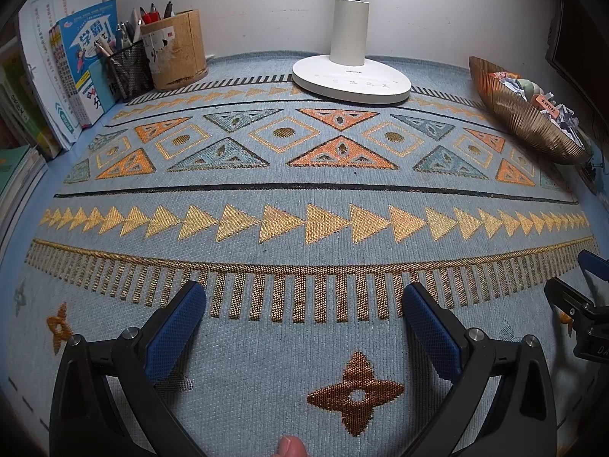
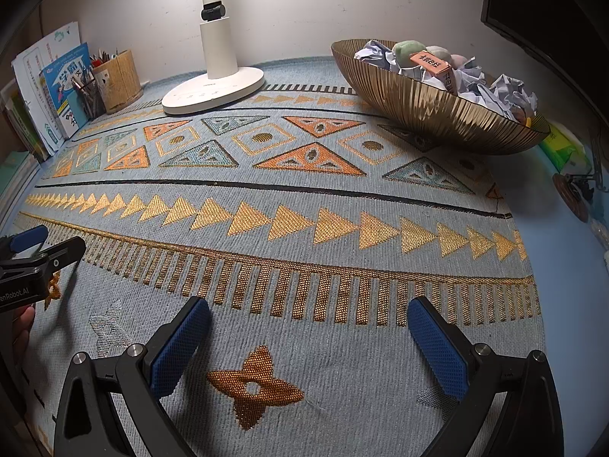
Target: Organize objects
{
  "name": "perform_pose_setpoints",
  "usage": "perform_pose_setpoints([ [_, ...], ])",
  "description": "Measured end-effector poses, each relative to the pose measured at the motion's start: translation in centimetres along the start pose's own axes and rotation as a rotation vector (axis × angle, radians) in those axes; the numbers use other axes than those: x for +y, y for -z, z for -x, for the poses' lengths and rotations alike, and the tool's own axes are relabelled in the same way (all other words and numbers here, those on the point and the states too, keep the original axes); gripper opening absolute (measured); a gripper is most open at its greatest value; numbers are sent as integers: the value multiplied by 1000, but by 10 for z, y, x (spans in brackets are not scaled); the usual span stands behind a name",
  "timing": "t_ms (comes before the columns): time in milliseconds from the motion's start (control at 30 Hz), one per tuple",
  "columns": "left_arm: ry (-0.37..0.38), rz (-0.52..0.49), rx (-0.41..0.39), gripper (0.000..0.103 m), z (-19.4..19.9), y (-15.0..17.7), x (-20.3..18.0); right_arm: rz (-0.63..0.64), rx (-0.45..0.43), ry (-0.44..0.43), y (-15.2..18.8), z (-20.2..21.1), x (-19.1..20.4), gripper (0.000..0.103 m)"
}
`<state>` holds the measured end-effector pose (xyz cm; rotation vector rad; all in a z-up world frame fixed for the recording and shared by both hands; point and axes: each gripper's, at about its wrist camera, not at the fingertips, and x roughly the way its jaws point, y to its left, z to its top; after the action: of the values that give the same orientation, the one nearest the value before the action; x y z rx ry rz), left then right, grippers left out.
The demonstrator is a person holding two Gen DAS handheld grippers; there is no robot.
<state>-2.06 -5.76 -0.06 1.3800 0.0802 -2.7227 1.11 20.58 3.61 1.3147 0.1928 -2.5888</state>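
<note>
Closest thing in is the left gripper (image 1: 304, 304), fingers (image 1: 177, 327) spread wide with nothing between them, just hovering low over the patterned mat (image 1: 304, 190) on the counter. A fingertip of the person peeks in at the very bottom edge. Same deal with the right gripper (image 2: 308, 323): fingers apart, empty, sitting just to the right of the left one.

Out ahead of the right fingers and off to the right is the gold ribbed bowl (image 2: 437, 110), piled with crumpled paper balls (image 2: 510, 93), a small orange box (image 2: 432, 63) and a couple of soft-looking pastel round things. Looks like the stuff is already collected there, mat's otherwise bare.

Handling-wise, my guess: paper wads are super light and squishy, so pinch gently across the middle. The box seems stiff, grab it across the short sides. The bowl looks rigid and maybe slick, I'd take it by the rim.

Straight ahead is the white lamp base (image 1: 352, 78), and far ahead-left the pen holders (image 1: 173, 49) and books (image 1: 82, 64).
</note>
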Motion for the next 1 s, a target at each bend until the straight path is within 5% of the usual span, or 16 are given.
perform_pose_setpoints([
  [1000,-1,1,0,103,-1,1,0,0,0,0,0,1,-1,103],
])
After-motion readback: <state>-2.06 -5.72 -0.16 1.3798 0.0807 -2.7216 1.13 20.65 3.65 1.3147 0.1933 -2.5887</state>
